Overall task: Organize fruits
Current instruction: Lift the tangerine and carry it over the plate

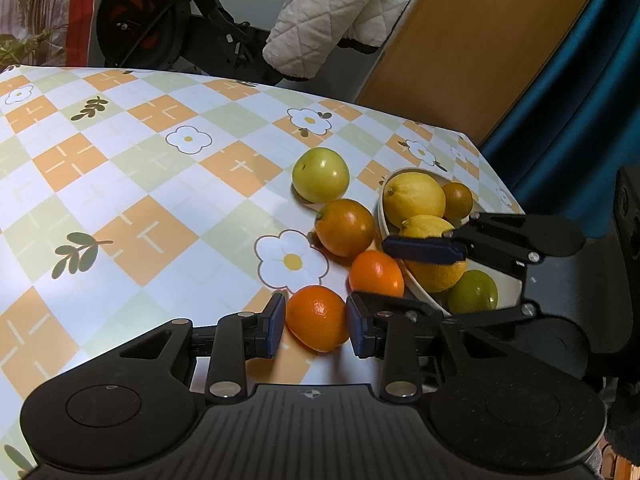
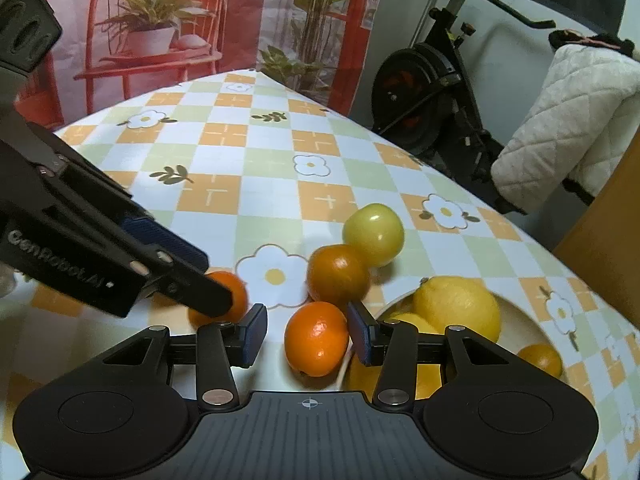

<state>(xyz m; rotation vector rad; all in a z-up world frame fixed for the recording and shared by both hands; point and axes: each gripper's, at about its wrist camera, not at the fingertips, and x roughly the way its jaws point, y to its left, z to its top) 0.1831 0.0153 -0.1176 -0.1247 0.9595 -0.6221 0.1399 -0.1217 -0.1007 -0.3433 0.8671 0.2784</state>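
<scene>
**Two oranges between two pairs of tongs, beside the bowl**

The left tongs (image 1: 316, 322) are clenched on the left orange (image 1: 320, 312). Both blue pads (image 1: 276, 324) press its sides, and it sits low over the table (image 1: 140, 184).

The right tongs (image 2: 306, 334) stand released around the right orange (image 2: 316, 338). Their right pad touches the fruit or comes very close to it, while a clear gap shows at their left pad. This orange rests on the table, just right of the left tongs' tips and against the outer wall of the bowl (image 1: 418, 282).

Seen from the left tongs, one finger of the right tongs reaches across the bowl, over a lemon (image 1: 436, 272).

Just beyond the right orange, ahead of both pairs of tips, lies a dark orange (image 1: 344, 226). A green fruit (image 1: 320, 174) lies past that one and touches it.

The bowl lies to the right of both tongs, close under the right tongs' right finger. It holds two lemons, a lime (image 1: 472, 292) on the near side, and a small orange (image 1: 457, 200) at the far rim.
</scene>
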